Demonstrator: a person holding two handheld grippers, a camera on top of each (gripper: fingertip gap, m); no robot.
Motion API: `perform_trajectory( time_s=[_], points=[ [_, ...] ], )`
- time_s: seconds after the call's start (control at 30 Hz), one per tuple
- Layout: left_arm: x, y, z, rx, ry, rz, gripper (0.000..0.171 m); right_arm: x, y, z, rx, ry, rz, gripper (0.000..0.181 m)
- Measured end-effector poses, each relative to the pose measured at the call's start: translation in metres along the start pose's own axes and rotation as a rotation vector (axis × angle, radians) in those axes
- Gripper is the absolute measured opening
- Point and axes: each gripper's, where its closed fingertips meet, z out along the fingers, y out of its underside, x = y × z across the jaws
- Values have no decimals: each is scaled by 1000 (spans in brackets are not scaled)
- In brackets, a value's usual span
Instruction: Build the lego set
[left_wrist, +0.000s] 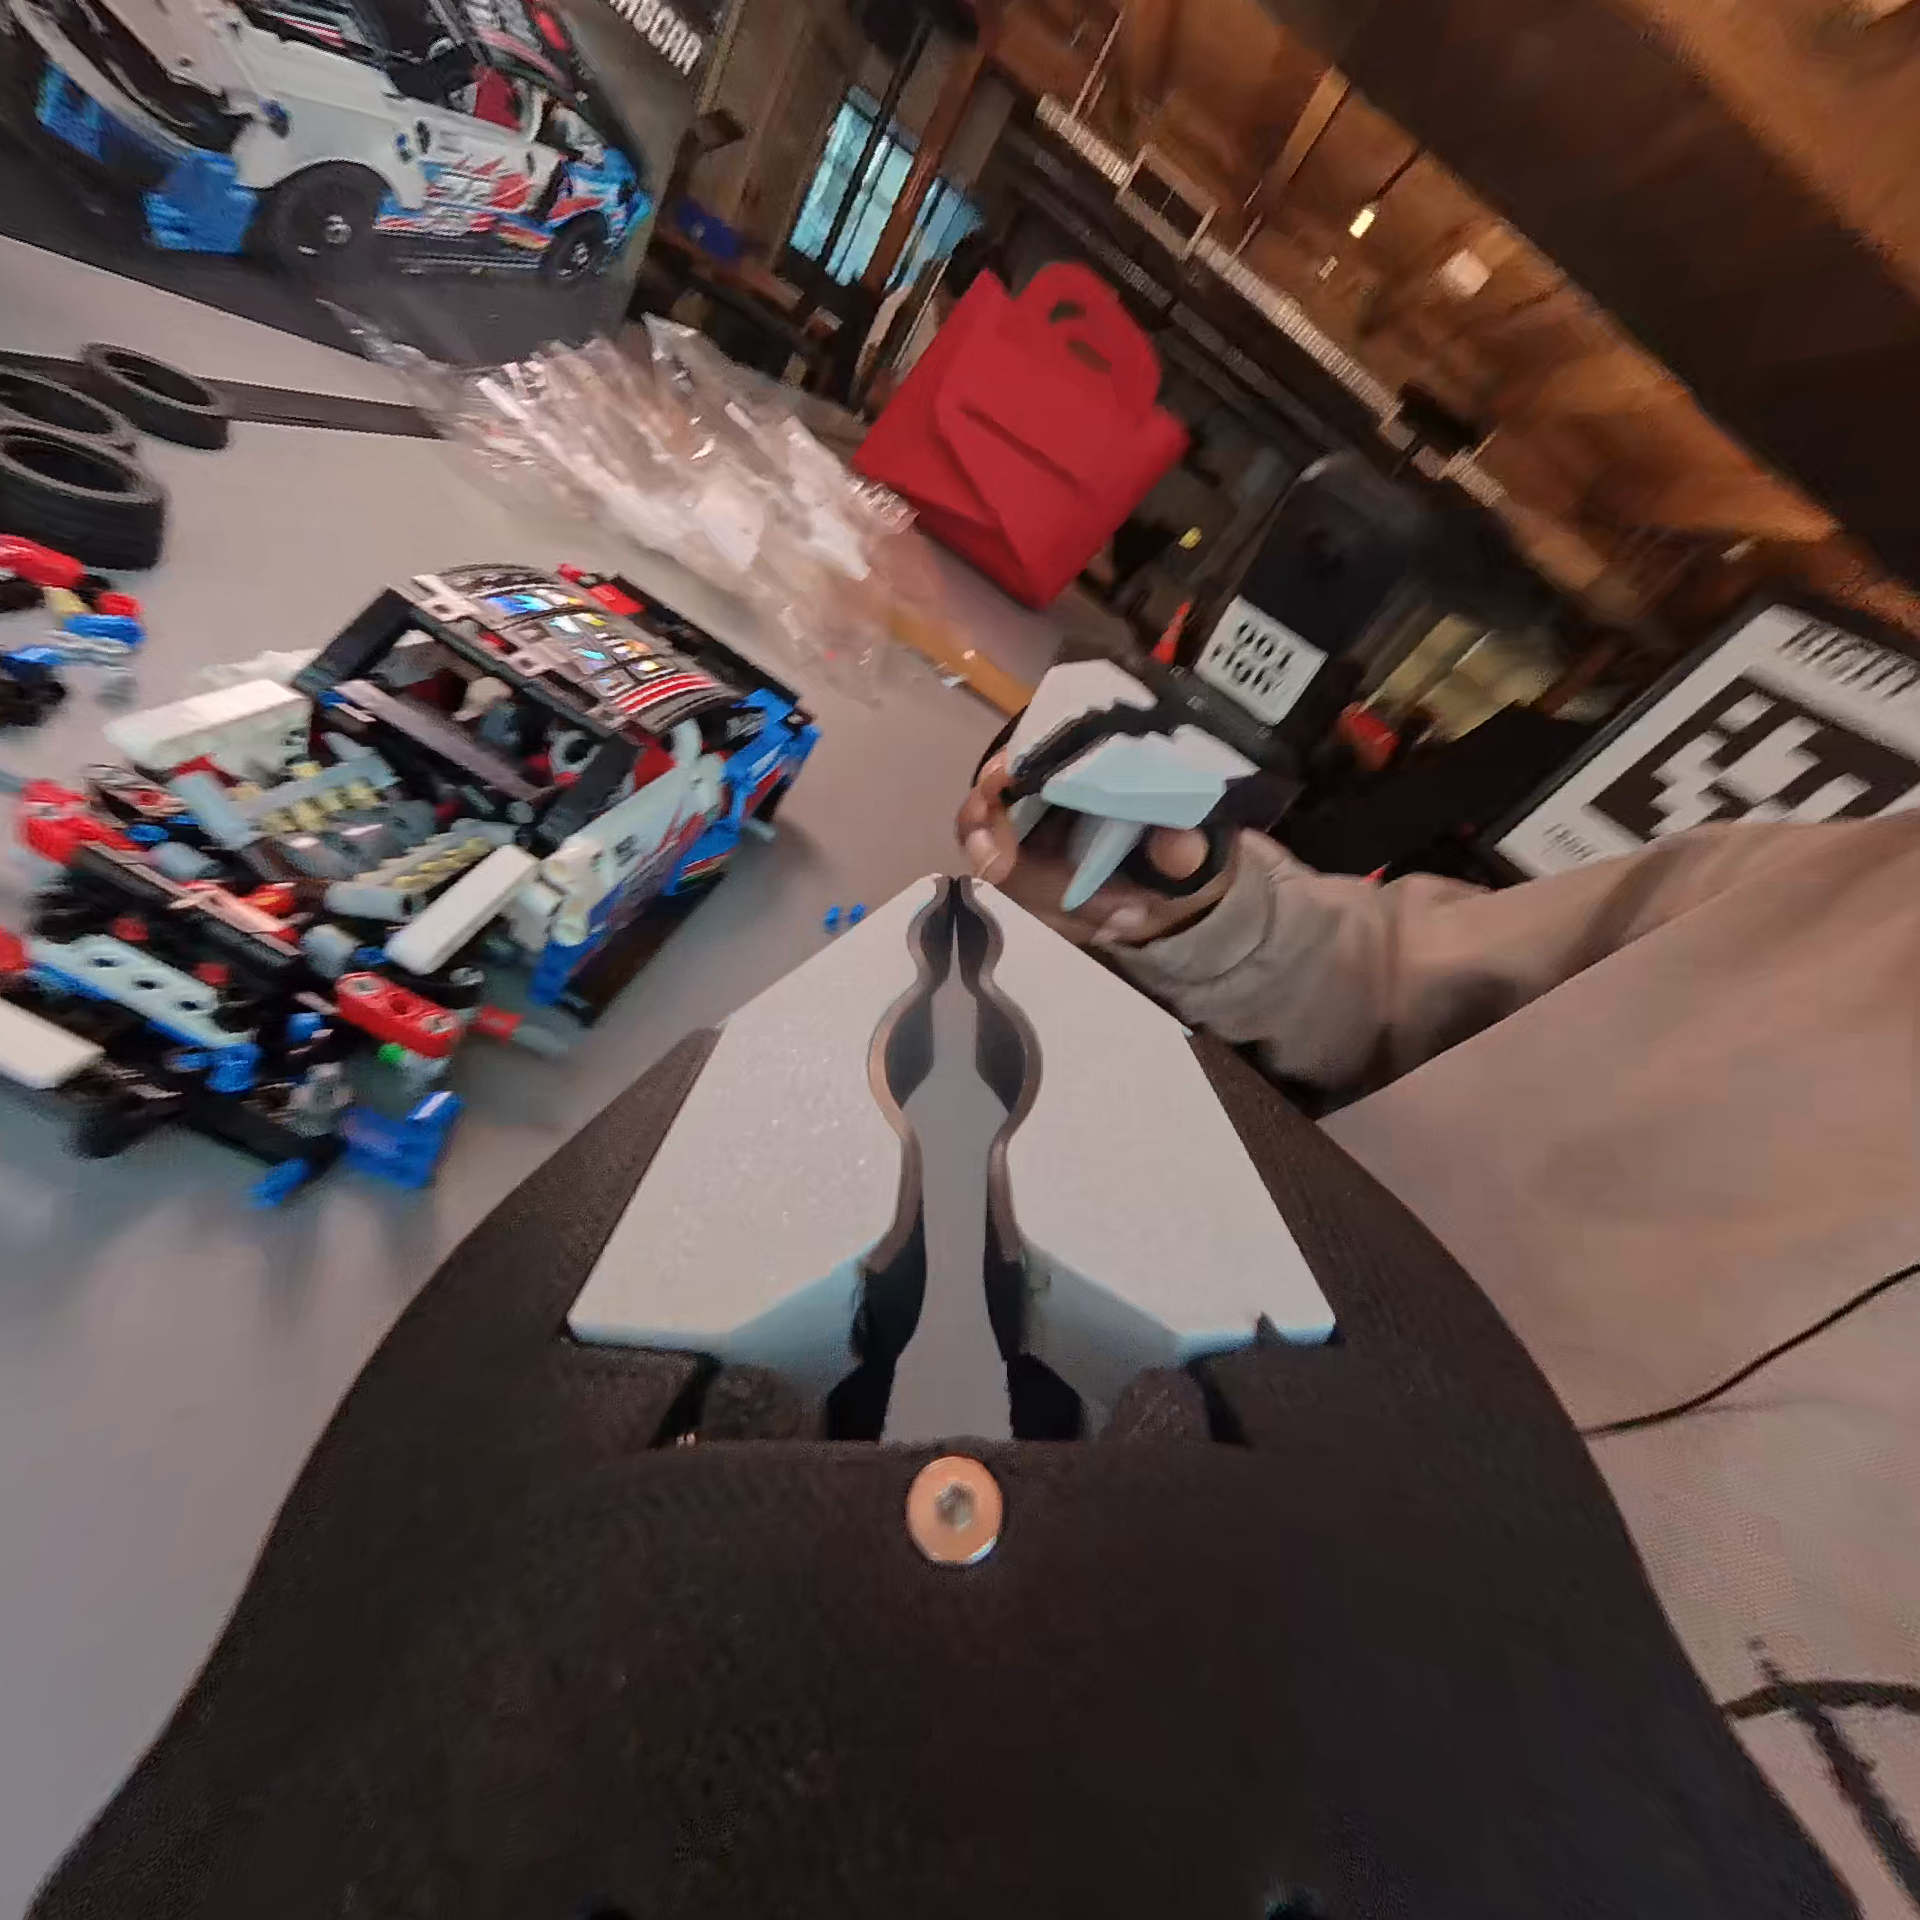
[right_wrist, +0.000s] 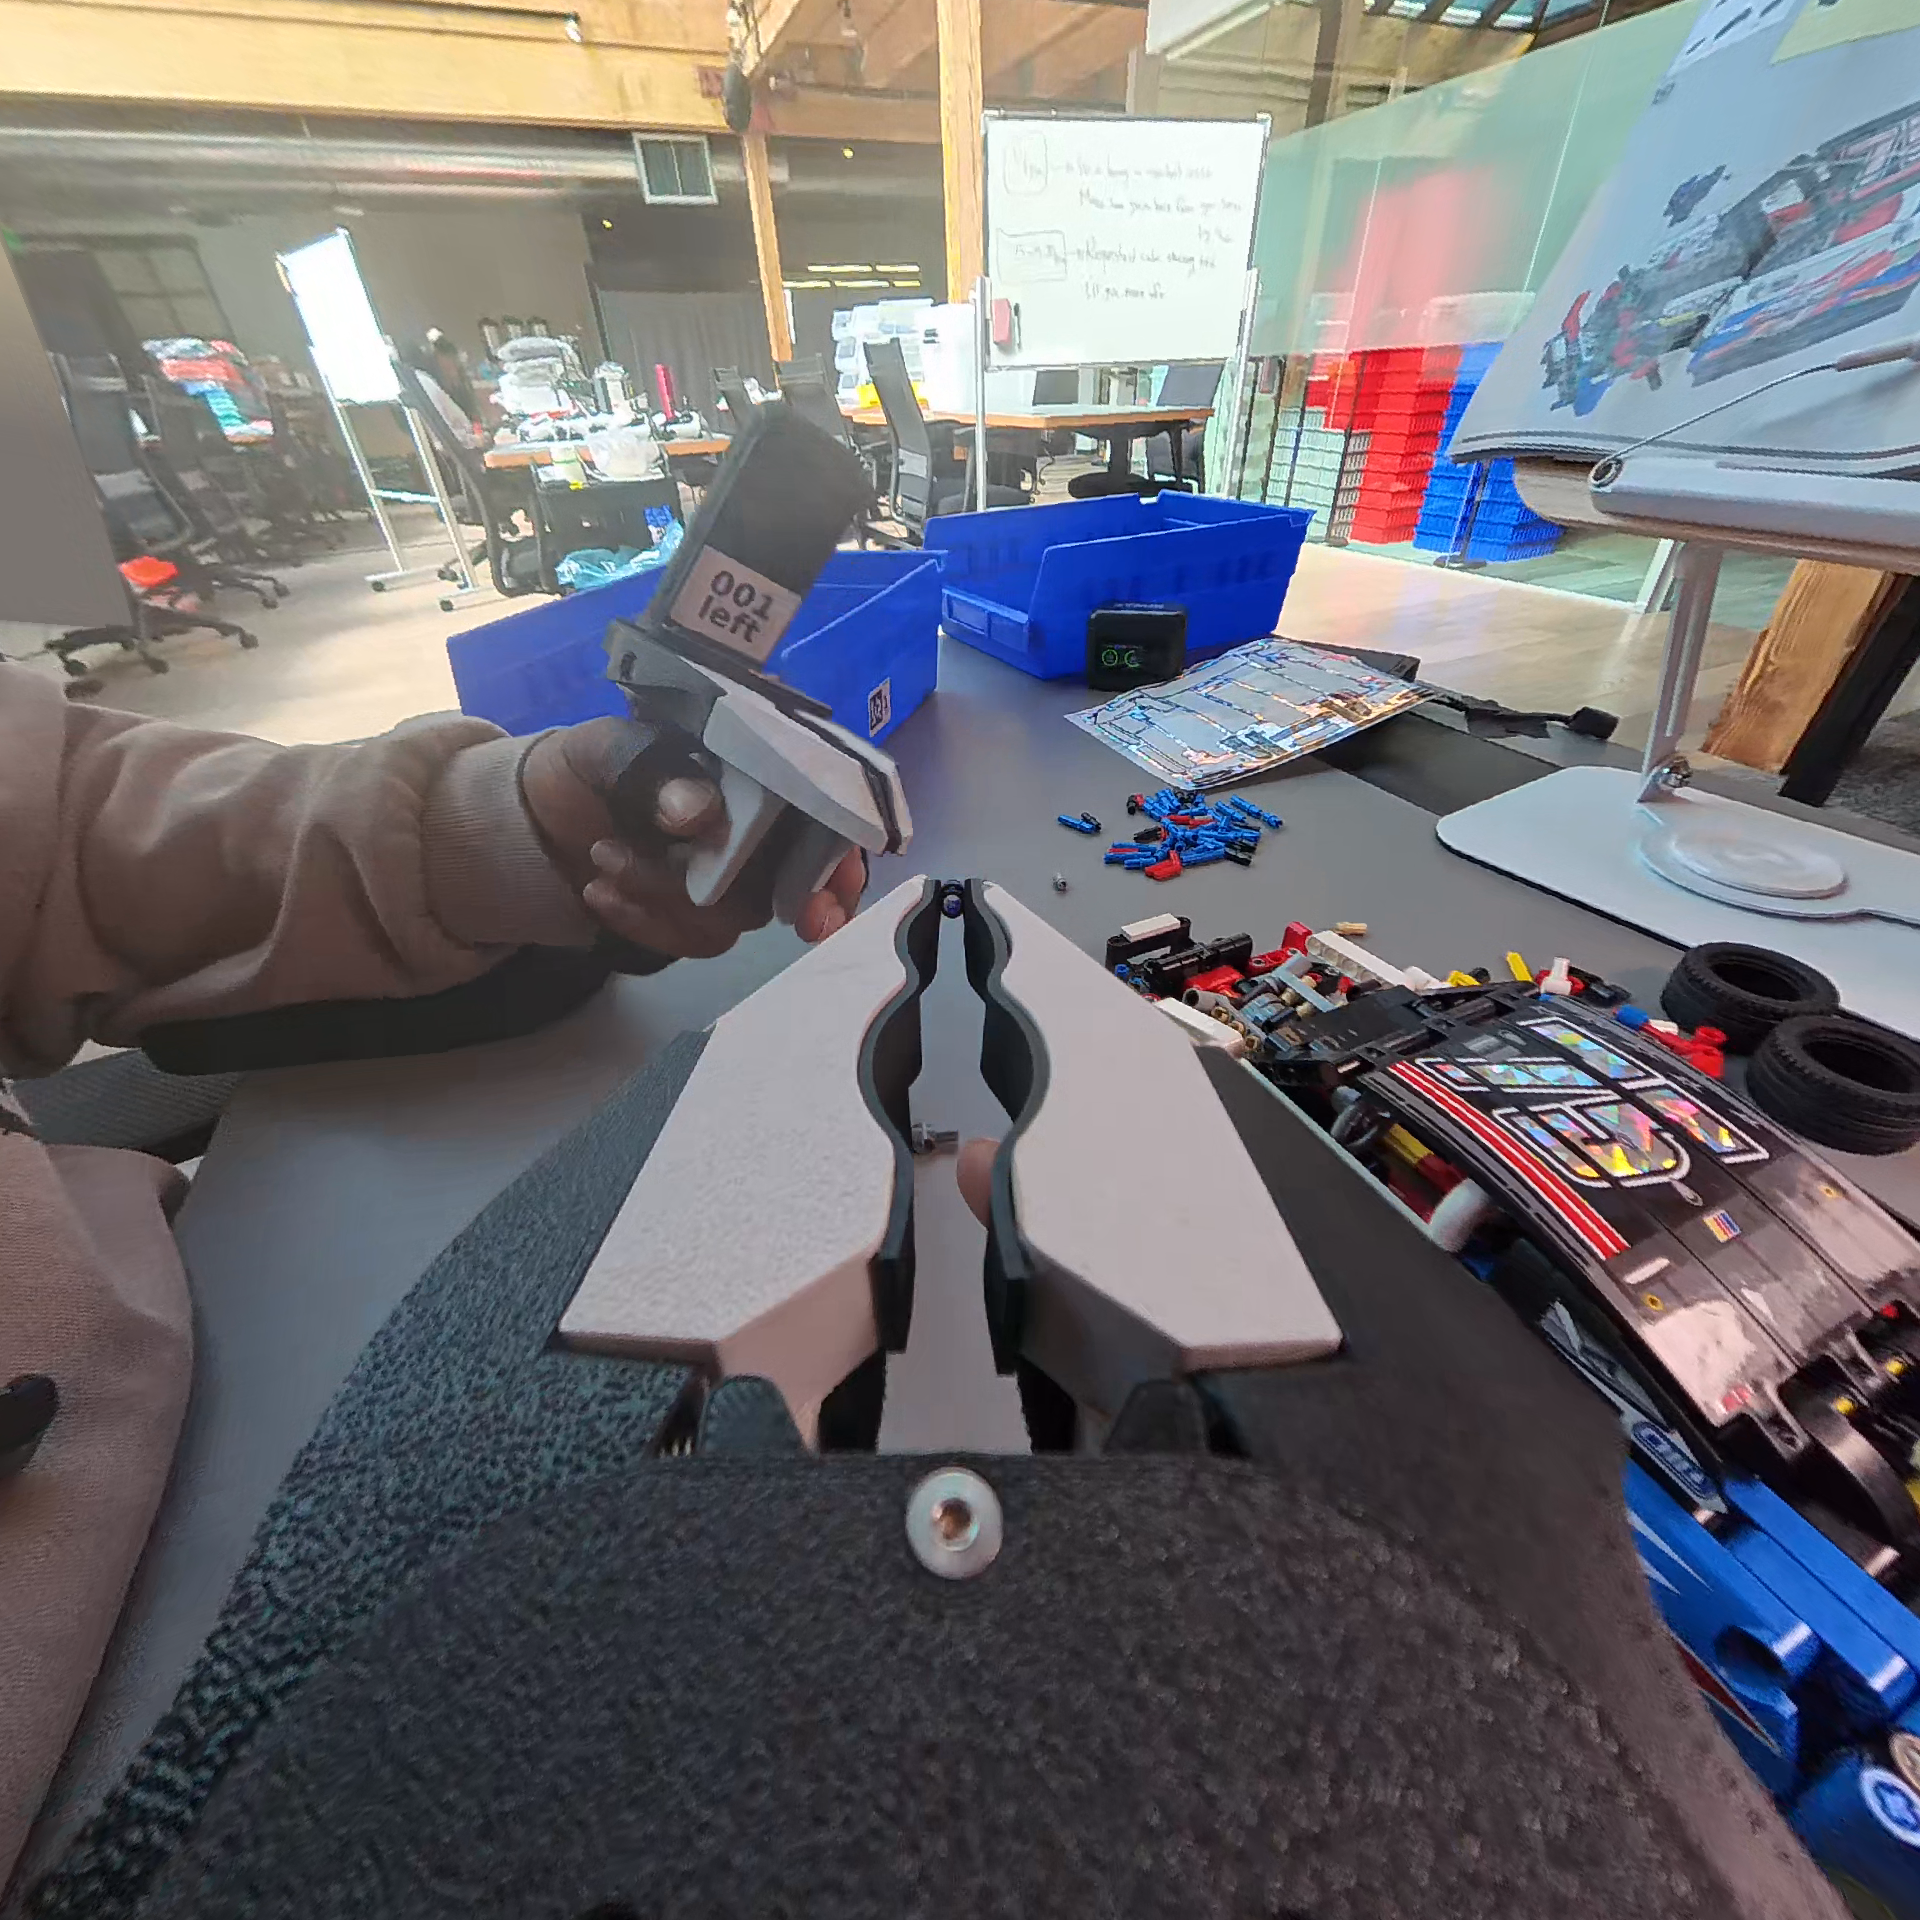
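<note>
Presently, by view.

Left wrist view: my left gripper (left_wrist: 956, 883), tips pressed together with nothing visible between them, held above the grey table (left_wrist: 312, 1299). Left of it on the table, the part-built lego car (left_wrist: 520, 790), blue, white and black, front end unfinished, loose pieces (left_wrist: 62, 623) scattered beyond it. Black tyres (left_wrist: 73, 488) at the far left edge. Clear plastic bags (left_wrist: 686, 468) behind the car; a red bag (left_wrist: 1029, 426) farther back. My right gripper (left_wrist: 1112, 769) shows just past the left tips, in my hand (left_wrist: 1143, 862); its tips are hidden from this side.

Right wrist view: my right gripper (right_wrist: 954, 891), tips clamped on a small dark blue pin (right_wrist: 951, 899). Lego car to the right, close beside the gripper body. Pile of blue, red and black pins (right_wrist: 1184, 831) farther back on the table. Sticker sheet (right_wrist: 1247, 707), two blue bins (right_wrist: 1112, 561), instruction booklet (right_wrist: 1745, 260) on a white stand (right_wrist: 1683, 831). My left gripper in hand at left, tips together.
</note>
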Motion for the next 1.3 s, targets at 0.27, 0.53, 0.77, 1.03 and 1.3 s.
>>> perform_trajectory(
  time_s=[0.27,0.53,0.77,1.03,1.3],
  points=[
    [-62,84,-28,-601,-285,376,43,-4,44,7,-228,-54,-21,2],
    [-61,101,-14,-709,-366,589,8,-10,75,12,-370,-58,-106,2],
    [-46,88,9,-505,-340,222,6,-11,83,15,-406,-29,-225,2],
    [-38,72,19,-327,-281,-83,6,-8,84,19,-418,44,-340,2],
    [-39,72,22,-270,-249,-216,6,-5,83,18,-429,74,-358,2]
  ],
)
